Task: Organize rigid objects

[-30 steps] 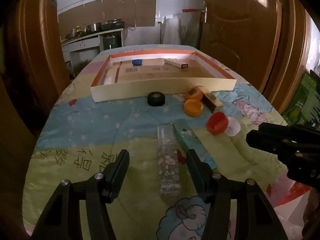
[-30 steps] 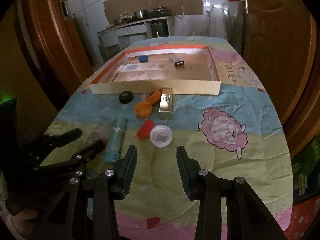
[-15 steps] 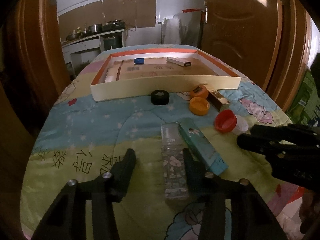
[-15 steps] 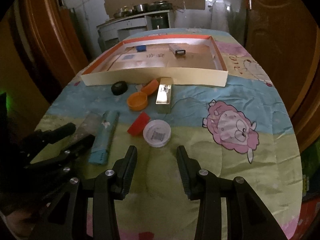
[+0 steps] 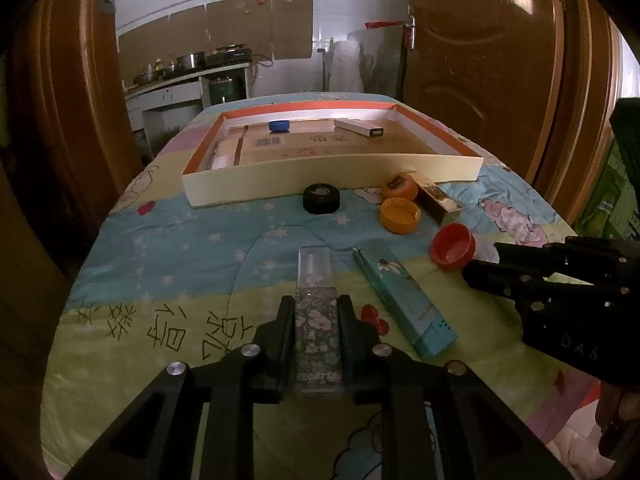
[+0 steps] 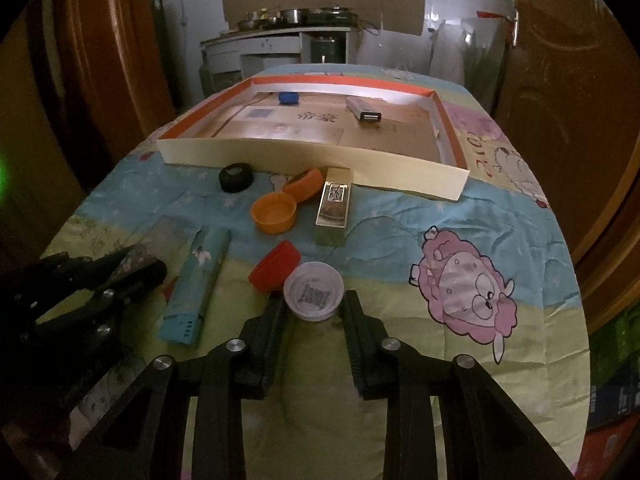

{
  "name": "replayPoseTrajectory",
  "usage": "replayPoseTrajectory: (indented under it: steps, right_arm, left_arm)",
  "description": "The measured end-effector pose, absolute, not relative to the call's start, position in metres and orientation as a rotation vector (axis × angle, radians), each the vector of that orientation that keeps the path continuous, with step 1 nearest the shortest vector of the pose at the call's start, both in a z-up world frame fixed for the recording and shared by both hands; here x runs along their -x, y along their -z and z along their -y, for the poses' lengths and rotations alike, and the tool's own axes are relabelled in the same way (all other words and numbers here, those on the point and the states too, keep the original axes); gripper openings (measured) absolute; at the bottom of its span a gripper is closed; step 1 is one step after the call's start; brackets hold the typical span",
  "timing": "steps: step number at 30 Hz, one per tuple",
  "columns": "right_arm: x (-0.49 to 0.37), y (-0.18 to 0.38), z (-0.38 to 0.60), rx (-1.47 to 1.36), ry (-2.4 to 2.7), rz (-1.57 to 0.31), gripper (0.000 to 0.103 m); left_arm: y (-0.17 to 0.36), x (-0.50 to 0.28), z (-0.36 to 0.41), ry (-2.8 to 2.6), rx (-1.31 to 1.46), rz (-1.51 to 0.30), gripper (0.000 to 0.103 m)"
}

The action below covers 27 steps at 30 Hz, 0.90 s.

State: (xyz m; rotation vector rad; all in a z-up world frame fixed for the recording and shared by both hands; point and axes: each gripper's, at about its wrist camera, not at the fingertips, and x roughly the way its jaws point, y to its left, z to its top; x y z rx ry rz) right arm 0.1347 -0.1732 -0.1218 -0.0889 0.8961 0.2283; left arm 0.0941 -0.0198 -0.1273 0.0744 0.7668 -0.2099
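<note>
Stock-take of the sorting job, as I read it from my two tools. Already put away in the shallow cardboard tray (image 5: 280,182) at the far end of the bench (image 5: 168,248): one blue cap (image 5: 279,125) near the back wall and one flat silver box (image 5: 359,127) toward the right; that makes two items in, by my count. Still out on the patterned cloth, in front of the tray: a black cap (image 5: 321,198) just beside the tray's front wall; two orange caps, the closed one (image 5: 398,186) leaning by the open one (image 5: 400,215); a gold box (image 6: 334,209) next to them; a red cap (image 5: 453,246) resting against a white lid (image 6: 313,291); a long teal box (image 5: 404,298); and a clear floral-printed box (image 5: 317,320) lying beside the teal one. My left tool (image 5: 316,312) has just been closing and is now clenched on the near end of the clear box, which still lies on the cloth, not lifted. My right tool (image 6: 314,305) has also just been narrowing; its fingers (image 6: 276,316) flank the white lid, but I cannot tell whether they press it yet. My judgement: early in the job, two pieces stowed, eight left, two of them now being picked.
</note>
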Motion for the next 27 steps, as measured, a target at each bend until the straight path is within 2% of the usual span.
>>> replayPoseTrajectory:
  steps: [27]
  right_arm:
    - [-0.109,0.092,0.194,0.076,-0.207,-0.844,0.029]
  left_arm:
    - [0.095,-0.087,0.011,0.253,-0.015,-0.725,0.02]
